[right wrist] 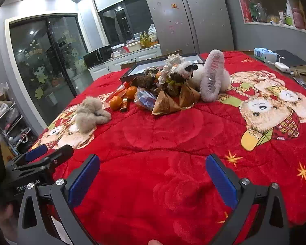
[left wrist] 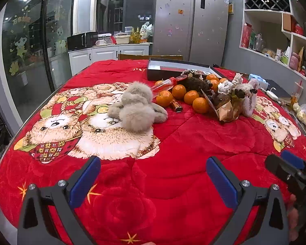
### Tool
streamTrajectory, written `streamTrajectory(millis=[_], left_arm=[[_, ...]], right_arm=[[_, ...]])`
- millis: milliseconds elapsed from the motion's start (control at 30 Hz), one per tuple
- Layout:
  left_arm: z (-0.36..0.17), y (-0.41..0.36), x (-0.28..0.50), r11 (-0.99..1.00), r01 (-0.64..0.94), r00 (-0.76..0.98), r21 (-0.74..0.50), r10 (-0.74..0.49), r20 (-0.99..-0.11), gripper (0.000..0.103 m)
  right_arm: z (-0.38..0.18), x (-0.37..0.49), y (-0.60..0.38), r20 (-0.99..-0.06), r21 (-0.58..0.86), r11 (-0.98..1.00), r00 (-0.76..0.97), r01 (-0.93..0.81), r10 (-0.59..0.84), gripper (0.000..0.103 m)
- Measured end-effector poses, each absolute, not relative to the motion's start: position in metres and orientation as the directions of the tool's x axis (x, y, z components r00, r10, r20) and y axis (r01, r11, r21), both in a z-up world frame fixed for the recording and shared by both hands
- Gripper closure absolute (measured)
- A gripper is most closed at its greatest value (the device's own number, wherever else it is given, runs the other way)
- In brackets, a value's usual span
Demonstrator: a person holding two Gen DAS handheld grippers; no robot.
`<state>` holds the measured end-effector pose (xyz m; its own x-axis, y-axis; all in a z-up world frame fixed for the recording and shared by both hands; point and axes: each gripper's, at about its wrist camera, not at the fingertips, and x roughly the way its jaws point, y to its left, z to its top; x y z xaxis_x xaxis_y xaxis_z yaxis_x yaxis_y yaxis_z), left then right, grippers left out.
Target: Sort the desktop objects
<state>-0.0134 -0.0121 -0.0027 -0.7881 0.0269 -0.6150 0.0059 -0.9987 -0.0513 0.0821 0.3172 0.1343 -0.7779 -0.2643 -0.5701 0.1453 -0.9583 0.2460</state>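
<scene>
At nine o'clock in the left wrist view the red blanket (left wrist: 173,143) shows its printed bears, and the grey plush toy (left wrist: 136,110) lies on them towards ten o'clock. Just right of it, near twelve o'clock, the oranges (left wrist: 189,97) cluster around a clear bottle (left wrist: 167,85), with the dark shallow box (left wrist: 173,69) behind them. At one o'clock a heap of fluffy toys and gold wrappers (left wrist: 232,100) stands close beside the fruit. The left gripper (left wrist: 153,179) hovers at six o'clock, jaws spread wide and holding nothing. The right gripper (right wrist: 153,179), at six o'clock in its own view, likewise gapes wide and empty above the blanket.
</scene>
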Motion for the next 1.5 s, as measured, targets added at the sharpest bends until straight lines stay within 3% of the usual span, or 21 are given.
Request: streamTrajectory(millis=[200,500,767,1000,1167,1333,1500], left_arm=[[-0.006,-0.006,-0.016,-1.0,0.003,-0.795,0.007,-0.007,-0.607,0.0],[-0.011,-0.003,-0.002,-0.994,-0.06,-0.785,-0.092,0.104,-0.61,0.0],[-0.017,-0.006,0.021,-0.992,-0.016,-0.772,-0.122,0.09,-0.629,0.0],[-0.015,-0.002,0.029,-0.996,-0.033,-0.813,-0.083,0.075,-0.577,0.0],[-0.008,-0.014,0.034,-0.984,-0.086,-0.866,-0.159,0.153,-0.477,0.0],[-0.009,-0.012,0.026,-0.998,-0.034,-0.821,-0.055,0.06,-0.567,0.0],[-0.013,-0.021,0.025,-0.989,-0.017,-0.799,-0.144,0.1,-0.593,0.0]], right_arm=[[0.14,0.08,0.312,-0.528,0.154,-0.982,-0.83,0.113,-0.178,0.0],[0.128,0.088,0.302,-0.549,0.094,-0.984,-0.817,0.151,-0.178,0.0],[0.128,0.106,0.31,-0.518,0.126,-0.985,-0.839,0.119,-0.168,0.0],[0.129,0.12,0.308,-0.479,0.124,-0.987,-0.866,0.098,-0.146,0.0],[0.13,0.123,0.312,-0.489,0.155,-0.985,-0.86,0.077,-0.144,0.0],[0.133,0.128,0.304,-0.489,0.095,-0.991,-0.863,0.092,-0.127,0.0],[0.135,0.128,0.305,-0.511,0.08,-0.995,-0.854,0.063,-0.095,0.0]])
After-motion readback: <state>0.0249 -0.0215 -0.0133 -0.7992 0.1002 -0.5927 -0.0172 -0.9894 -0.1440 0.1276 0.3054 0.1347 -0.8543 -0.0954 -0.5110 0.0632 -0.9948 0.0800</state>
